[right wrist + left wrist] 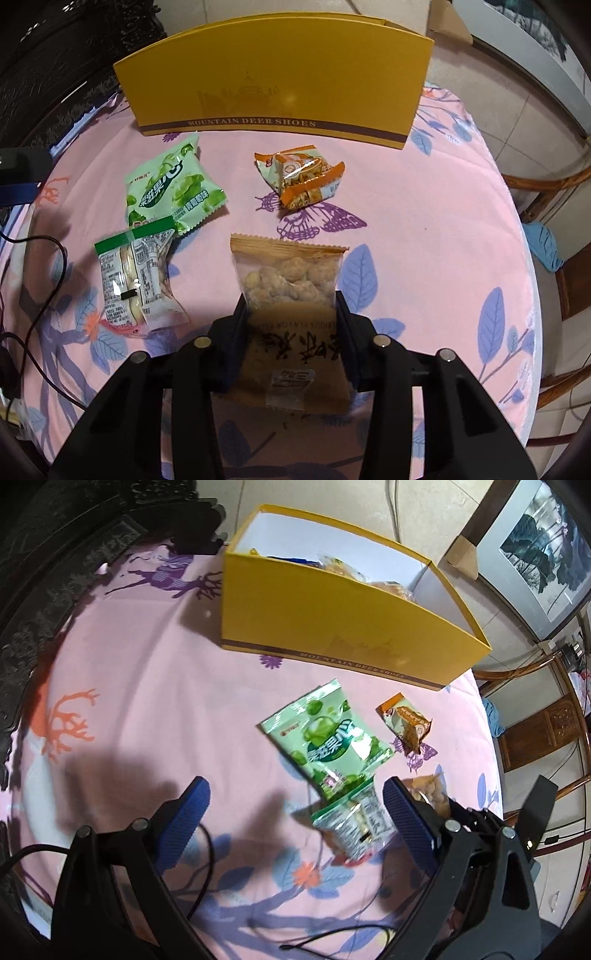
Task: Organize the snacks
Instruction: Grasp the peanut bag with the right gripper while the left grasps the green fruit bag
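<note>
Several snack packets lie on the pink tablecloth [424,229] in front of a yellow shoe box [277,85]. My right gripper [290,297] is shut on the lower half of a brown nut packet [288,273], with a finger pressing on each side edge. The packet still lies flat on the cloth. My left gripper [295,797] hangs open above the cloth. A clear packet with a green strip [351,823] lies between its blue pads [192,812], nearer the right one and untouched. A green candy bag [325,738] and an orange packet [406,720] lie beyond.
The yellow box [332,620] is open on top, with some snacks showing inside. Black cables [33,295] trail over the cloth at the left. Wooden chairs [554,206] stand past the table's right edge. Dark carved furniture [44,590] is at the far left.
</note>
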